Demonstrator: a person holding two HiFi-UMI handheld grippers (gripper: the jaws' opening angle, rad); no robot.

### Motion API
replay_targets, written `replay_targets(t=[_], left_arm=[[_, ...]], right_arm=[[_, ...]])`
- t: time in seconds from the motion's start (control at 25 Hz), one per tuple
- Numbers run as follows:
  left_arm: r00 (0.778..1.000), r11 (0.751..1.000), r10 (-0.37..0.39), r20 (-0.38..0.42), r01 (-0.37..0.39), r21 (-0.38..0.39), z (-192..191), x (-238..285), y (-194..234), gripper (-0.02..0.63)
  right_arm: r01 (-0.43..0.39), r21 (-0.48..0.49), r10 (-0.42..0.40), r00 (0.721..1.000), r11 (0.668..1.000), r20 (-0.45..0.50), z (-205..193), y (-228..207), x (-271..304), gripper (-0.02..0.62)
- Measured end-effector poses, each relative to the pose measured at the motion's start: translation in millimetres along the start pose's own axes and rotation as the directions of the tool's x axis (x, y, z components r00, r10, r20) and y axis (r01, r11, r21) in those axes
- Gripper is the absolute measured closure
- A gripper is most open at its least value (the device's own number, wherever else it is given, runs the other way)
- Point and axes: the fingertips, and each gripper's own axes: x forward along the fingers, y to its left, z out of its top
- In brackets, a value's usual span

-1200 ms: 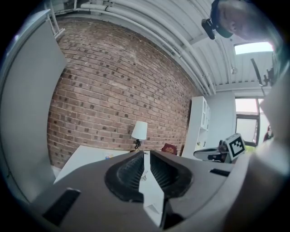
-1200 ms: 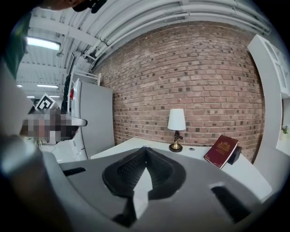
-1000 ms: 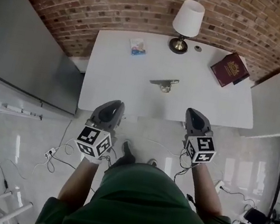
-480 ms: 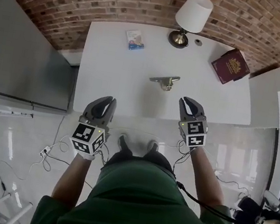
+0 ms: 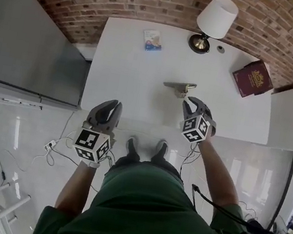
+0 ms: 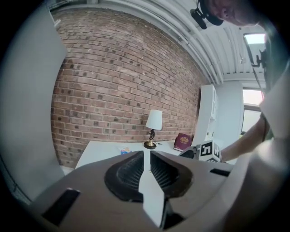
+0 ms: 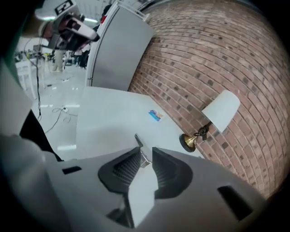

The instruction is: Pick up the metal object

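Your left gripper [image 5: 112, 105] hangs at the near edge of the white table [image 5: 121, 70], toward its left corner. Its jaws stand a narrow gap apart with nothing between them, well apart from the metal object [image 5: 179, 87]. That object, a flat bar on a small foot, lies around the middle of the table, nearer you than the little blue-and-white card [image 5: 153, 39] by the far edge. Your right gripper [image 5: 190, 101] is over the table just on your side of the object, tilted down. Its jaws have just been opening and stand apart, the pads pressing on nothing. In the right gripper view the object shows at the mouth of the gap, just past the tips. The jaws cut off its lower part there, so the foot is hard to make out. Farther right stand a lamp [image 5: 216, 16] and a maroon book [image 5: 252, 78].
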Motion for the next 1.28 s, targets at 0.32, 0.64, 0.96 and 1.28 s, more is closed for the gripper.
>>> replay_targets(t=[0.32,0.64,0.96,1.28], left_arm=[[0.991,0.99,0.132,-0.02,-0.133,-0.042,-12,-27,11,0.568],[0.972,0.965,0.234,-0.037,-0.236,-0.114,-27,-56,26,0.568],[0.954,0.938,0.295,-0.056,-0.3,-0.172,-40,-73,33,0.568],[0.958,0.938,0.284,-0.045,-0.287,-0.194,-36,-65,33,0.568]], right_arm=[[-0.05,-0.262,0.016,0.991,0.964,-0.13,-31,12,61,0.491],[-0.101,-0.32,0.044,0.982,0.942,-0.181,-45,20,96,0.482],[-0.106,-0.409,0.031,0.982,0.906,-0.186,-39,20,120,0.483],[-0.141,-0.4,0.067,0.979,0.906,-0.194,-34,19,117,0.535]])
